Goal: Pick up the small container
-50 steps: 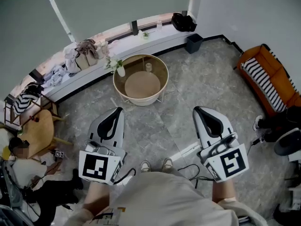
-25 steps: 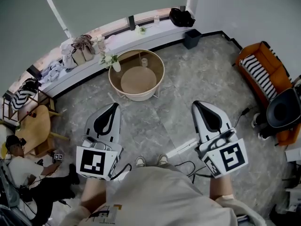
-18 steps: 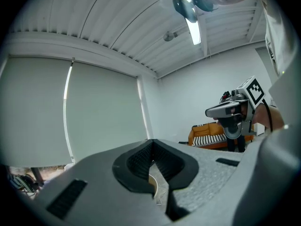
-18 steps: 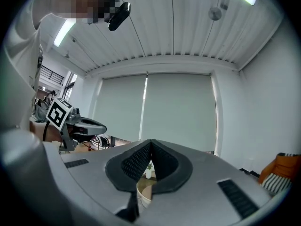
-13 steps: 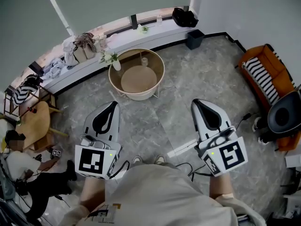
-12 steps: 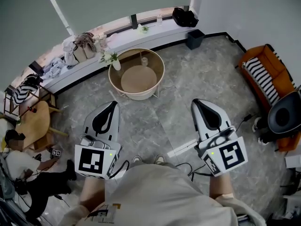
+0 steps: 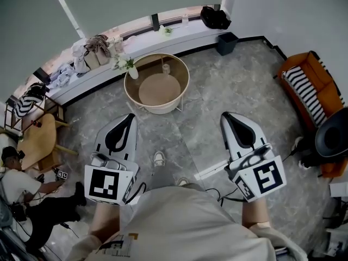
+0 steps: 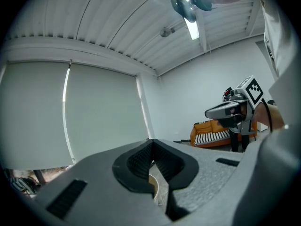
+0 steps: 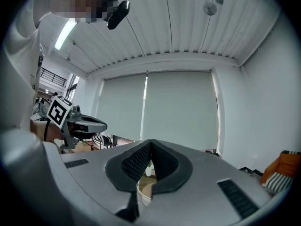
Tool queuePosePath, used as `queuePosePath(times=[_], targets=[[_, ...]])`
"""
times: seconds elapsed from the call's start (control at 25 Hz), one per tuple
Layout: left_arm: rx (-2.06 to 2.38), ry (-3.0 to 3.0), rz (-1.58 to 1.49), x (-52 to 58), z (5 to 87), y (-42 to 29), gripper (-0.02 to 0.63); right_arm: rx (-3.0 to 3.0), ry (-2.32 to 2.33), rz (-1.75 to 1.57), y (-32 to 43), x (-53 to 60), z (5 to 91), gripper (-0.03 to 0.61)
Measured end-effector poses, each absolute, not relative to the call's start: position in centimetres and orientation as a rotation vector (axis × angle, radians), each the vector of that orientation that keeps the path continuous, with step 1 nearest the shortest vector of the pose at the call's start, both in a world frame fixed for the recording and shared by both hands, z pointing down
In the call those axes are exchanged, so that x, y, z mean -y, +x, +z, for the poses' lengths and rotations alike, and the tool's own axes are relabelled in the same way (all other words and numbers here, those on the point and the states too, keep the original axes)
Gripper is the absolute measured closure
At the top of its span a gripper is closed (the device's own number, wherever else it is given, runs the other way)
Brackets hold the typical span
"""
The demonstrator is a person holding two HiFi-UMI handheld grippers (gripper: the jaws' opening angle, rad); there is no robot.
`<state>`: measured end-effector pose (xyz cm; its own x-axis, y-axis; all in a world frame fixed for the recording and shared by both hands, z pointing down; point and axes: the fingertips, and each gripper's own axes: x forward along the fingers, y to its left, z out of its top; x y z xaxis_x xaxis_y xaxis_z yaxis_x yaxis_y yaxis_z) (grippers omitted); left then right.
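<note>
Head view shows the grey left gripper (image 7: 129, 118) and right gripper (image 7: 228, 117) low in frame, jaws together and empty. Upper centre, a small pale container (image 7: 165, 68) stands on a round wood-rimmed table (image 7: 186, 85).

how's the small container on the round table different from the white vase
The white vase holds flowers; the small container shows none. The vase looks bigger than the container. The vase stands at the left edge of the round table, the container nearer its far side. Both stand upright on that table, apart.
</note>
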<state>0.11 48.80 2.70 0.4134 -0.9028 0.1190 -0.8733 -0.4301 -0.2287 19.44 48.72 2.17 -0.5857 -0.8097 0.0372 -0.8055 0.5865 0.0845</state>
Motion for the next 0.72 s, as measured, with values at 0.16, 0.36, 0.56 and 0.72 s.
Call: queuePosePath(times=[0.16,0.36,0.56,0.72], targets=[[-1.597,-2.527,-0.316,-47.4,3.0,0.2,0.606,2.727,1.401,-0.092,19.6,-47.5,2.8,0.572],[-1.562,-2.543,-0.313,-44.8,4.3,0.2,0.606,2.740,1.421,-0.058,19.0,-45.0,3.9,0.572],[-1.553,-2.553,-0.303,-40.8,4.8,-0.6,0.606,2.720,1.424,-0.072,17.9,-41.3,4.6,0.572],[-1.558,-2.560,-0.300,-37.8,5.1,-1.6,0.606,2.703,1.419,-0.050,17.1,-38.2,5.3,0.572]])
